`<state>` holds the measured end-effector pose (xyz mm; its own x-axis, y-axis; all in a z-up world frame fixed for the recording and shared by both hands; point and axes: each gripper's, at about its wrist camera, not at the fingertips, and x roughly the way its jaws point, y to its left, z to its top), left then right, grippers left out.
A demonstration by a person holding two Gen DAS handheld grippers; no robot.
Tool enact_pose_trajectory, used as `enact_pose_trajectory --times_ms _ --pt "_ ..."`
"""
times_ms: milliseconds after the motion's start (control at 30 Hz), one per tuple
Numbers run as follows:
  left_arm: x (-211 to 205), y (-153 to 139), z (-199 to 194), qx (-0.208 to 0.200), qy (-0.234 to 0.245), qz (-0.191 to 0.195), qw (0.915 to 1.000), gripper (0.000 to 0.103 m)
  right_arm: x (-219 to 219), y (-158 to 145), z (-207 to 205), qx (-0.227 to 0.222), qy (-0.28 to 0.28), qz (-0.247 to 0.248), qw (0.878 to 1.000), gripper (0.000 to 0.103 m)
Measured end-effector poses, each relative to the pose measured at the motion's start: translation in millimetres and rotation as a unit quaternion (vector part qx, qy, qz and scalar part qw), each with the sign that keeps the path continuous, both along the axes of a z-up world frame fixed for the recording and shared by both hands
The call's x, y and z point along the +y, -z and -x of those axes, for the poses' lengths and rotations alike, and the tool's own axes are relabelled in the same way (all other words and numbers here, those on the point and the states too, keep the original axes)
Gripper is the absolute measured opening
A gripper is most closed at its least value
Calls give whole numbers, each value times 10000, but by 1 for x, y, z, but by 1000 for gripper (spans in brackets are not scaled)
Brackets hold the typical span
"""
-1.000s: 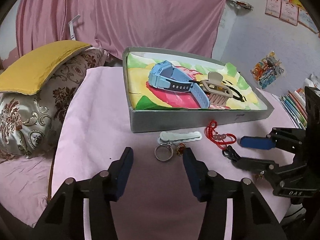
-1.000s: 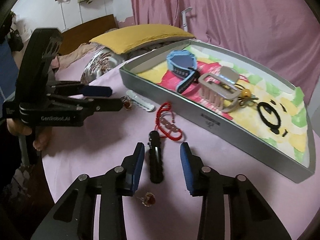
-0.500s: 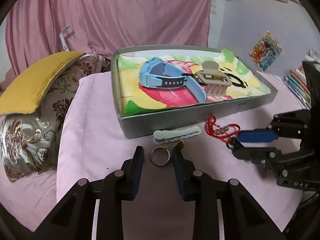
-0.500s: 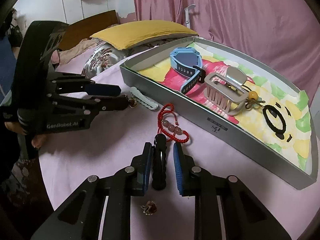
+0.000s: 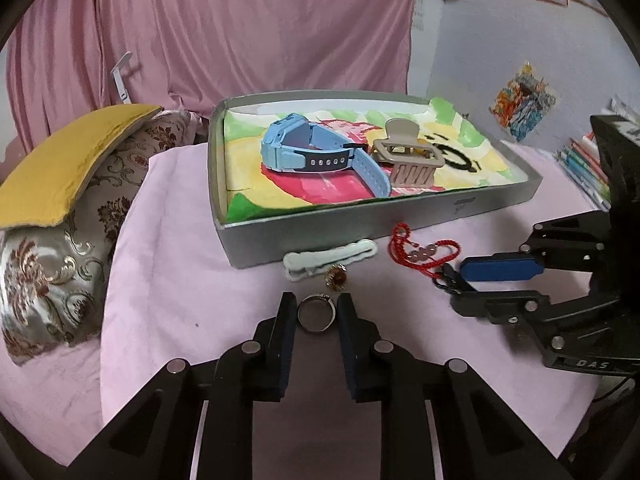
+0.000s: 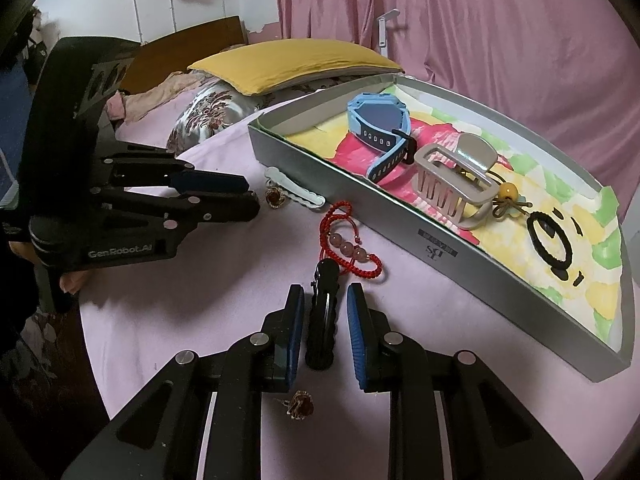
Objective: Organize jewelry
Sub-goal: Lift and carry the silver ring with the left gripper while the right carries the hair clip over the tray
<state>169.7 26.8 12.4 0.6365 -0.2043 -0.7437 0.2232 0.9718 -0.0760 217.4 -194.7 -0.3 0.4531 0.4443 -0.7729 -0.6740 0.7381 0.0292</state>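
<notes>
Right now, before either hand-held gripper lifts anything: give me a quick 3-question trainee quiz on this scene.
1. Pick one: what lies between the fingers of the left hand-held gripper? A) silver ring B) gold pendant C) white hair clip
2. True or false: the blue watch lies inside the grey box.
3. Fill in: the red bracelet lies on the pink cloth, ___ the box.

Key: 1. A; the jaws are closing, with the ring between them on the cloth. 2. True. 3. Outside.
</notes>
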Motion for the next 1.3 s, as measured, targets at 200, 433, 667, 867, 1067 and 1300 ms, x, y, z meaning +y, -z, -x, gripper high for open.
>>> enact_pose_trajectory --times_ms 200,433,667,867,1067,1300 --pt "-3 1 11 -90 -124 270 9995 19 1 0 2 -6 -60 15 10000 12" --pt "-11 -1 24 -309 -39 382 9988 19 -13 -4 8 -19 151 -239 9996 11" --pt "-16 -21 32 -951 -109 638 9934 19 -42 -22 14 -407 565 -867 9938 11" --pt "-27 -51 35 -1865 -192 809 9789 19 -61 -56 26 -1341 906 -1405 9768 11" --pt "-47 -71 22 -2381 -150 812 9677 19 -73 -84 27 -2189 1268 -1675 9529 11" --pt "-58 -91 4 -2904 -255 839 9529 19 -87 -105 13 -2775 1647 -1698 9311 11"
